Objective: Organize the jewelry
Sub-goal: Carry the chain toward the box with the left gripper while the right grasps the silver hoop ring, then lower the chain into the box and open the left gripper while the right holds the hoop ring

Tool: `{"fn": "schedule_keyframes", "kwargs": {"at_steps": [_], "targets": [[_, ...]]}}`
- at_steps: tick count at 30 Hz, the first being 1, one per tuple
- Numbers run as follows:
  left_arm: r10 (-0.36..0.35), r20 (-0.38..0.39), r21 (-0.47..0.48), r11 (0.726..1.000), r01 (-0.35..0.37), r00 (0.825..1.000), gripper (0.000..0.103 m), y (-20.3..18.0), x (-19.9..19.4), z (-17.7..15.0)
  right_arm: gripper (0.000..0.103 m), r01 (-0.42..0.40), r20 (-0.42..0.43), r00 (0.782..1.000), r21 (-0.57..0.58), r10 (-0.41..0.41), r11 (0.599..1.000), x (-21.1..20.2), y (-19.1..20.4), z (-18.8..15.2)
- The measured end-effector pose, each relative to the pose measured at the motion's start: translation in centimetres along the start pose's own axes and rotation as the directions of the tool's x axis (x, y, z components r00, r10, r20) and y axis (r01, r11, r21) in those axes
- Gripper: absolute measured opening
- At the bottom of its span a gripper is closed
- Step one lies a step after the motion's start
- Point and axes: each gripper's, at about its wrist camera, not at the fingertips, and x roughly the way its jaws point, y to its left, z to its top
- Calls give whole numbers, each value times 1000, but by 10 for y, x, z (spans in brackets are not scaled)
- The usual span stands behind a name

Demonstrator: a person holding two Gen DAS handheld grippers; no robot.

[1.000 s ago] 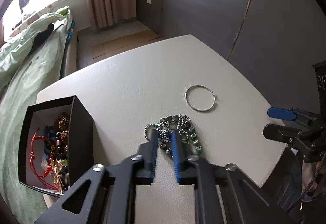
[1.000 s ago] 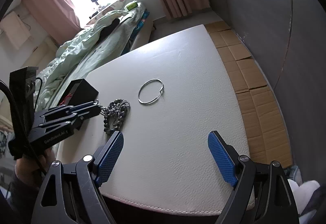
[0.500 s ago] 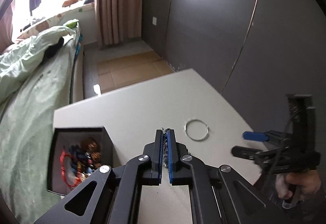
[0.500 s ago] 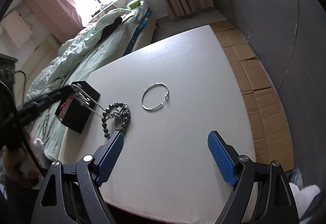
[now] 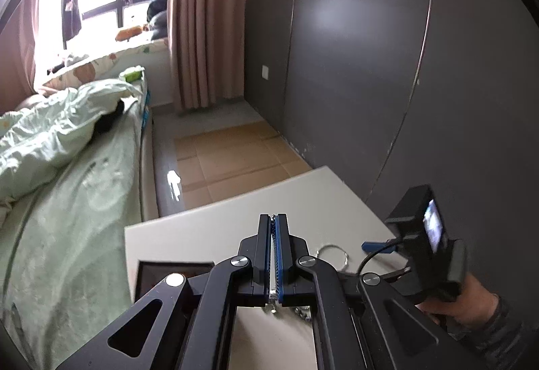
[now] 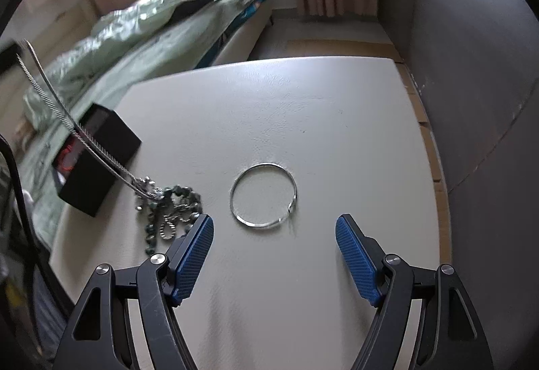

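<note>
My left gripper (image 5: 273, 216) is shut on a thin silver chain (image 5: 273, 269), which shows as a bright line between the blue pads. In the right wrist view that chain (image 6: 67, 120) runs taut, up and to the left, from a heap of dark beads and silver links (image 6: 171, 205) on the white table (image 6: 303, 100). A plain silver bangle (image 6: 263, 195) lies flat just right of the heap. My right gripper (image 6: 273, 223) hovers over the bangle's near edge. Its jaws are closing, and the pads stand wide of the bangle on either side without touching it.
A black box (image 6: 101, 147) holding red and gold jewelry stands at the table's left edge, close to the heap. A bed with green bedding (image 6: 151, 33) lies beyond it. A dark wardrobe wall (image 6: 471, 66) and cardboard on the floor border the table's right side.
My left gripper shut on the chain and rose, lifting it out of the heap until it pulled taut. My right gripper moved in over the bangle and its jaws narrowed.
</note>
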Motion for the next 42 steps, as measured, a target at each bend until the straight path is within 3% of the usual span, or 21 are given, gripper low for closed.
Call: {"fn": "schedule_keyframes", "kwargs": {"at_steps": [10, 12, 14, 16, 26, 42], "targets": [[33, 65, 2, 999, -34, 997, 2, 13, -25, 23, 75, 72, -52, 995, -186, -82, 980, 20, 21, 12], [39, 73, 3, 999, -39, 997, 2, 14, -28, 25, 66, 87, -55, 993, -250, -104, 964, 21, 26, 12], [41, 81, 0, 999, -41, 996, 2, 15, -31, 28, 48, 62, -70, 994, -278, -85, 959, 19, 29, 14], [45, 92, 0, 999, -45, 995, 2, 15, -37, 30, 47, 53, -93, 992, -298, -84, 953, 19, 30, 17], [71, 182, 36, 996, -78, 981, 2, 16, -76, 60, 47, -14, -42, 999, -243, 4, 970, -14, 26, 27], [147, 312, 74, 981, -178, 939, 2, 22, -132, 101, 47, -66, 110, 990, -222, 92, 973, -77, 59, 53]]}}
